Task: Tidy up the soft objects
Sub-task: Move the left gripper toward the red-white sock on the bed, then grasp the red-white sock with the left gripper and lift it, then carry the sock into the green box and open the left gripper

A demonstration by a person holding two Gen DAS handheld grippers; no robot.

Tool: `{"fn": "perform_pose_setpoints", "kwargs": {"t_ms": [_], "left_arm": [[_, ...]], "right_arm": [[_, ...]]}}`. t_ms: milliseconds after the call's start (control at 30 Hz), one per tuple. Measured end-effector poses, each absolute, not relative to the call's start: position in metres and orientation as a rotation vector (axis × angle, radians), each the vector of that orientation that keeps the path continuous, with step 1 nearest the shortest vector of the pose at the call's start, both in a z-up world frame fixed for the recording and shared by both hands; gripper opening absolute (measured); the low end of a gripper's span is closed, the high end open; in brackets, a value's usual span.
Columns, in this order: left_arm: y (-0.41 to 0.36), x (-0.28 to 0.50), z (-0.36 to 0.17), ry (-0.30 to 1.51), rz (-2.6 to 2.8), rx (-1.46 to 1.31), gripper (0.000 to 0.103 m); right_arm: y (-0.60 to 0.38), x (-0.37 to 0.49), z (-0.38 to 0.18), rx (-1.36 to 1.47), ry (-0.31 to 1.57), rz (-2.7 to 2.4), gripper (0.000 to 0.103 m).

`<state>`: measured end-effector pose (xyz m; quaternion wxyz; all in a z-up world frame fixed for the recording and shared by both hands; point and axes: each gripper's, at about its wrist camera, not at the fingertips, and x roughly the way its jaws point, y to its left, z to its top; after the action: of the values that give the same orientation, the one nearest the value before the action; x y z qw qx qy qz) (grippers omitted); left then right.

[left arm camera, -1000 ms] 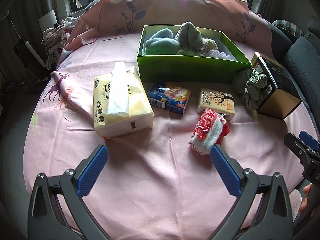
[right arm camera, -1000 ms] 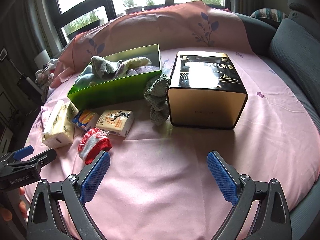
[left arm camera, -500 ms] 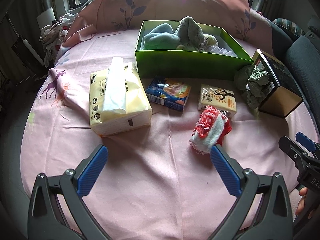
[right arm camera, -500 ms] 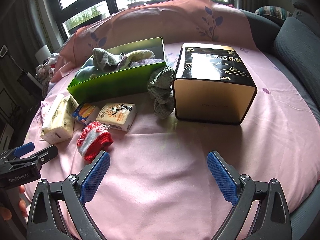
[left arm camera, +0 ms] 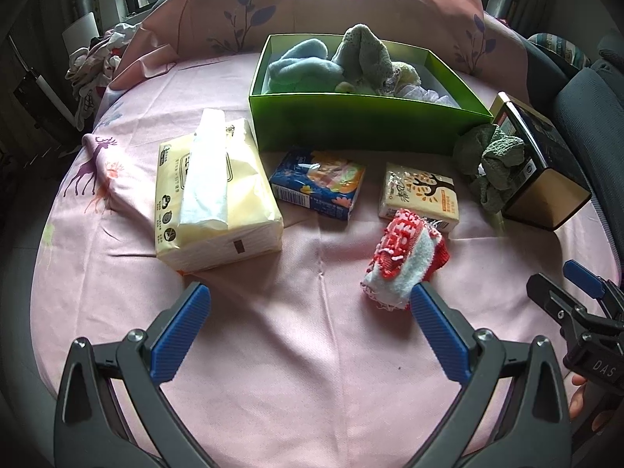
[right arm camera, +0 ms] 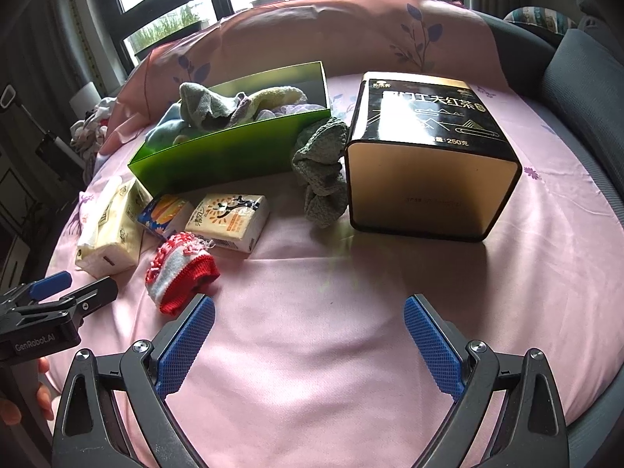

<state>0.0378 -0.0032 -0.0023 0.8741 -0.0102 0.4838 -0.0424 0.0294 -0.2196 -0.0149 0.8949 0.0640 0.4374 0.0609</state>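
A red and white knitted sock [left arm camera: 403,259] lies on the pink sheet, just ahead of my left gripper's right finger; it also shows in the right wrist view [right arm camera: 179,269]. A grey-green knitted cloth [left arm camera: 491,163] [right arm camera: 321,167] leans between the green box [left arm camera: 366,121] [right arm camera: 230,152] and the black and gold tin [left arm camera: 542,167] [right arm camera: 429,160]. The green box holds several soft cloths. My left gripper [left arm camera: 306,312] is open and empty. My right gripper [right arm camera: 308,327] is open and empty, short of the tin.
A large tissue pack [left arm camera: 210,199], a blue tissue packet [left arm camera: 318,183] and a yellow tissue packet [left arm camera: 419,195] lie in front of the box. A pink pillow [left arm camera: 331,11] stands behind it. A grey seat [right arm camera: 585,78] borders the right side.
Both grippers have moved forward a little toward the objects, which look nearer. Nothing on the sheet has moved.
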Motion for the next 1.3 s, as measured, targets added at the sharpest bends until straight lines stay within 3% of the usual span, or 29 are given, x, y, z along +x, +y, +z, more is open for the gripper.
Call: {"fn": "perform_pose_setpoints", "kwargs": {"t_ms": [367,467,567,667,800,1033,1300], "left_arm": [[-0.007,0.063,-0.028,1.072,-0.364,-0.253,0.100],[-0.010,0.070,-0.030,1.076,-0.405,-0.263,0.085],[-0.012,0.077,-0.035,1.094,-0.436,-0.267,0.073],[-0.013,0.082,-0.040,1.108,-0.467,-0.271,0.063],[-0.014,0.089,-0.047,1.137,-0.502,-0.289,0.039],[-0.018,0.085,-0.043,1.128,-0.516,-0.256,0.034],[-0.038,0.100,0.010,1.010,-0.557,-0.175,0.033]], "right_arm": [[-0.170,0.043,-0.050,0.155,0.943,0.497,0.098],[-0.157,0.050,-0.053,0.160,0.925,0.551,0.097],[-0.148,0.059,-0.057,0.175,0.923,0.592,0.083],[-0.140,0.066,-0.062,0.169,0.928,0.599,0.078],[-0.135,0.073,-0.064,0.166,0.934,0.606,0.060],[-0.137,0.071,-0.060,0.158,0.918,0.604,0.044],[-0.150,0.078,-0.010,0.138,0.785,0.569,0.044]]}}
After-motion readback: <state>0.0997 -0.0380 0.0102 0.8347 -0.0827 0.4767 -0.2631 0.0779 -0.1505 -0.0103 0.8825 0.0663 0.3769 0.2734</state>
